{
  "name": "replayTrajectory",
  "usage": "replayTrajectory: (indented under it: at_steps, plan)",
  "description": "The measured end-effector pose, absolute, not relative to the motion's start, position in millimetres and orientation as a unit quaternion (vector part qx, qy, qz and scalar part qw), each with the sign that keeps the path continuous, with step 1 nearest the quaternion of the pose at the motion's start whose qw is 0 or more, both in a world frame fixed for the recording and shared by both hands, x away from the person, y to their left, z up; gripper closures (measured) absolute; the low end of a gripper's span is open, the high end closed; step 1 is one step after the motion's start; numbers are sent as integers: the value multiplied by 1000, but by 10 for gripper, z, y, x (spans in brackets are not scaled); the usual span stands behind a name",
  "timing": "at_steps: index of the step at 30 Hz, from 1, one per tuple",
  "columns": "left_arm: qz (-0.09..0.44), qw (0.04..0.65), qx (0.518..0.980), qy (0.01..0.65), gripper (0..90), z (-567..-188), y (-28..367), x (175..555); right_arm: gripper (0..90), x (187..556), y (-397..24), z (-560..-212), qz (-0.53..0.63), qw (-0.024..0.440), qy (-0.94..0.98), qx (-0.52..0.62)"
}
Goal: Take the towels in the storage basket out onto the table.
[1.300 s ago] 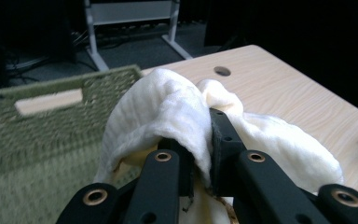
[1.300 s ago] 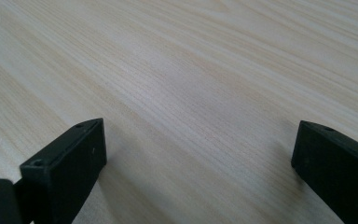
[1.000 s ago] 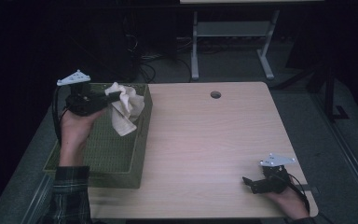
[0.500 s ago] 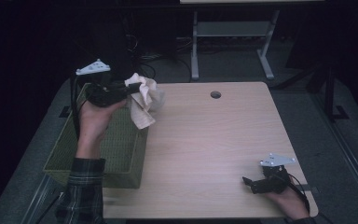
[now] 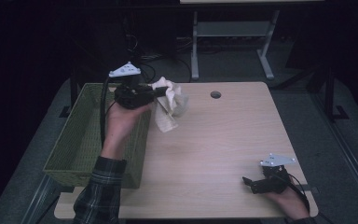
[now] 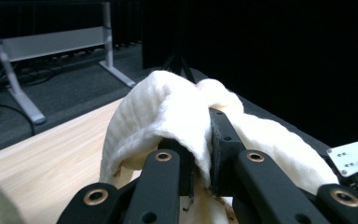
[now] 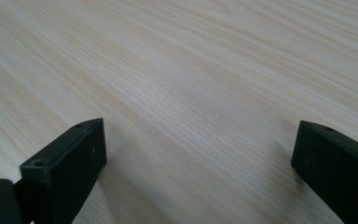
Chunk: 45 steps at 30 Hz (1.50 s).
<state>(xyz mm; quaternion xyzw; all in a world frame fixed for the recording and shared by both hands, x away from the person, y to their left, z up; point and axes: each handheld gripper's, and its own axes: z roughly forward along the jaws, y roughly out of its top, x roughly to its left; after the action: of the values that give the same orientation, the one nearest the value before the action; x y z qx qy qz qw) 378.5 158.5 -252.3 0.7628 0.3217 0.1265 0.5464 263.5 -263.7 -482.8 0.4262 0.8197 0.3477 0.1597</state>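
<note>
The left gripper (image 5: 156, 93) pinches a cream cloth (image 5: 170, 105) tight in its fingers (image 6: 223, 135). The cloth hangs in the air, just past the green basket (image 5: 79, 140) and over the far left of the worktop (image 5: 214, 154).

It looks like the cloth is going from basket to worktop. To do this well, lower it onto bare wood, well away from the basket, then let go.

The right gripper (image 5: 256, 184) rests near the front right corner, fingers (image 7: 65, 163) wide apart and empty.

The cloth's bottom is cut off in the left gripper view. The room behind is too dark to make out.
</note>
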Motion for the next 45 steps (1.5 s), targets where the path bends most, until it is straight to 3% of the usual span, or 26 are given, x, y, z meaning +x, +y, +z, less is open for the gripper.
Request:
replayTrajectory:
  at_steps: [20,45]
  plan:
    - [78,537,785,300,821,-3038,788,3769,27,2637,-2638,-4828,348,161,820,425]
    - [21,474,829,295,807,-4180,149,3702,27,2636,-2638,-4828,347,160,820,425]
